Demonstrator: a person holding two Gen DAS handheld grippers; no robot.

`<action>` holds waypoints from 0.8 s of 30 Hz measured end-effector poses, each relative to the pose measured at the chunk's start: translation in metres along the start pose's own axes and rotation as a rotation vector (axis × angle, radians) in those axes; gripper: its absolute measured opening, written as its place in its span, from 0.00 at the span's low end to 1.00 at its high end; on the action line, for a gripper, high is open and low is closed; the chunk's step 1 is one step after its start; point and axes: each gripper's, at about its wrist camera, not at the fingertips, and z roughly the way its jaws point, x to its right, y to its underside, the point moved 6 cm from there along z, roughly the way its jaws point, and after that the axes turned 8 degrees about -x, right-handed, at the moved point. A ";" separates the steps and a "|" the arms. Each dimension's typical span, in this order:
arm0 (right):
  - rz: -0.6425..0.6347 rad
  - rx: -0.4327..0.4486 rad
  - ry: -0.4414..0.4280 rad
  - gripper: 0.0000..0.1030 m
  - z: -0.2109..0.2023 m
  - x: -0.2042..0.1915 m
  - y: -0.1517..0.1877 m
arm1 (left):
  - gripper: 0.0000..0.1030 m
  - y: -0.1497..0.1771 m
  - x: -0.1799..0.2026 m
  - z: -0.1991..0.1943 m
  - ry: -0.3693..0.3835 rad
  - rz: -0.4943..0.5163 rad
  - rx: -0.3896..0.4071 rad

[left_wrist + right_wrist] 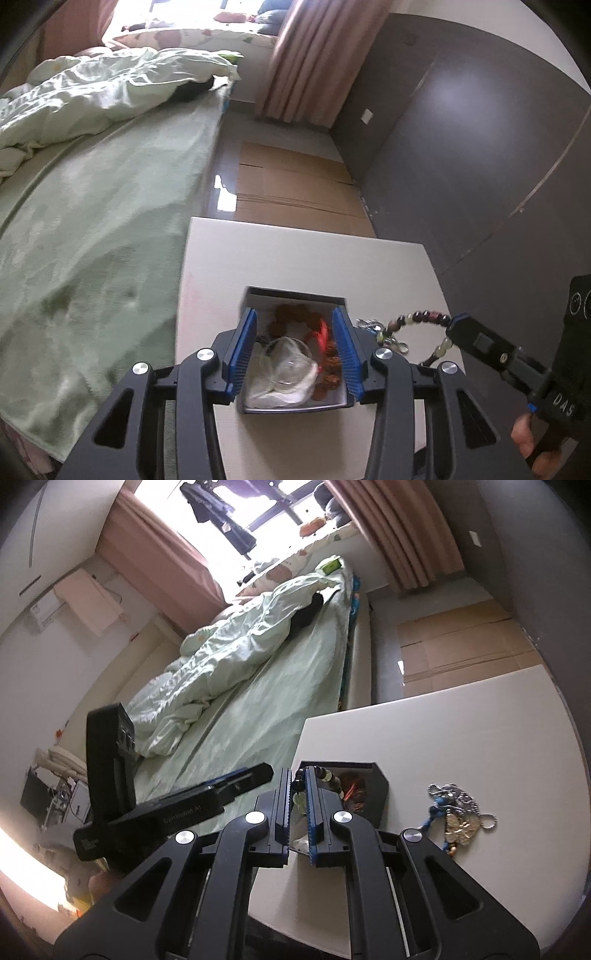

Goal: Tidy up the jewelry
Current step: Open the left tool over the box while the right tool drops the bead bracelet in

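A small dark open box (295, 293) sits on the white table (295, 251), holding brown beads (291, 314), a red cord and a clear plastic bag (288, 369). My left gripper (294, 312) hangs open over the box with nothing between its blue pads. From the right, my right gripper (456, 325) is shut on a beaded bracelet (417, 317) of dark and pale beads, lifted beside the box. In the right wrist view the bracelet (332, 775) sits pinched in the right gripper (297, 771) near the box (373, 794), with the left gripper (243, 779) to its left.
A heap of silver chain with a blue cord and a gold pendant (456, 812) lies on the table right of the box. A bed with green sheets (92, 229) borders the table's left side. Cardboard (291, 184) covers the floor beyond, and a dark wall stands at right.
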 end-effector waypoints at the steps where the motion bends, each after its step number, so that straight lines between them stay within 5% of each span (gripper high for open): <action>1: -0.005 -0.008 0.003 0.08 0.004 -0.003 0.000 | 0.40 -0.001 -0.004 -0.002 -0.004 -0.007 0.005; 11: -0.012 -0.093 -0.010 0.09 0.048 -0.022 -0.003 | 0.40 -0.008 -0.035 -0.016 -0.029 -0.074 0.043; 13: 0.012 -0.125 -0.010 0.24 0.057 -0.017 -0.002 | 0.47 -0.009 -0.041 -0.018 -0.036 -0.087 0.047; 14: 0.025 -0.144 0.004 0.58 0.061 -0.012 -0.002 | 0.48 -0.009 -0.044 -0.019 -0.034 -0.093 0.049; 15: 0.036 -0.133 0.019 0.74 0.059 -0.006 -0.001 | 0.49 -0.010 -0.046 -0.020 -0.034 -0.100 0.052; 24: 0.061 -0.043 0.133 0.75 0.014 0.029 -0.006 | 0.63 -0.010 -0.032 -0.013 -0.034 -0.058 0.049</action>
